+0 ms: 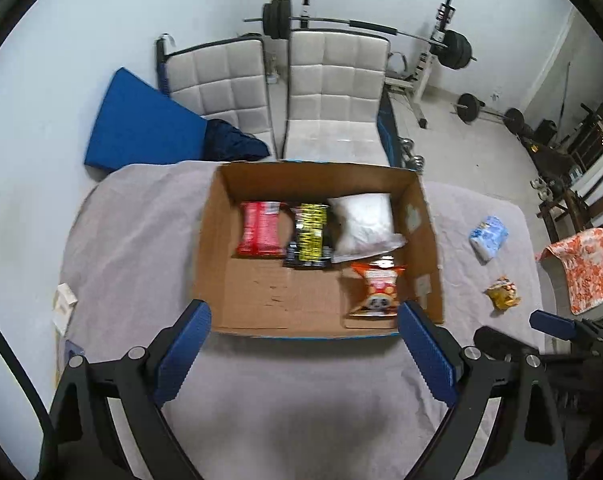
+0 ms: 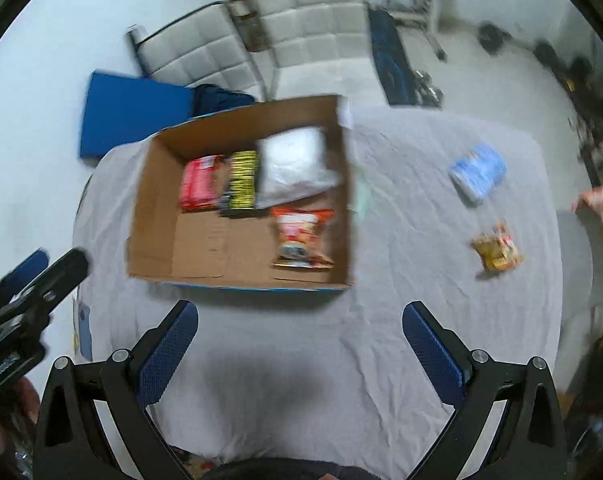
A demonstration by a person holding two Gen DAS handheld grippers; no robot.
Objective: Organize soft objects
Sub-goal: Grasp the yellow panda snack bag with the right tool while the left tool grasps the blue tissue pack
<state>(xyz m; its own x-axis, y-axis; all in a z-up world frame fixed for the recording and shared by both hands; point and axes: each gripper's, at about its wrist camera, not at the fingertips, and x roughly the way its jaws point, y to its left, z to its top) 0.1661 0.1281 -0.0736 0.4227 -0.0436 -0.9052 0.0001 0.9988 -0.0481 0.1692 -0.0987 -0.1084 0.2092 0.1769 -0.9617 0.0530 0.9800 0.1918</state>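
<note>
An open cardboard box (image 1: 421, 236) (image 2: 149, 208) sits on a grey-clothed table. Inside lie a red packet (image 1: 261, 229) (image 2: 199, 182), a yellow-black packet (image 1: 309, 236) (image 2: 242, 180), a white pouch (image 1: 363, 222) (image 2: 295, 162) and an orange snack bag (image 1: 377, 290) (image 2: 301, 236). A blue-white pack (image 1: 488, 237) (image 2: 477, 172) and a small yellow packet (image 1: 502, 298) (image 2: 497, 252) lie on the cloth right of the box. My left gripper (image 1: 303, 322) is open and empty over the box's near edge. My right gripper (image 2: 299, 322) is open and empty, just short of the box.
Two white quilted chairs (image 1: 333, 92) stand behind the table, with a blue pad (image 1: 141, 120) to their left. Weight equipment (image 1: 453, 50) fills the back right. An orange patterned cloth (image 1: 585, 272) hangs on a chair at the right. A white card (image 1: 63, 304) lies at the table's left edge.
</note>
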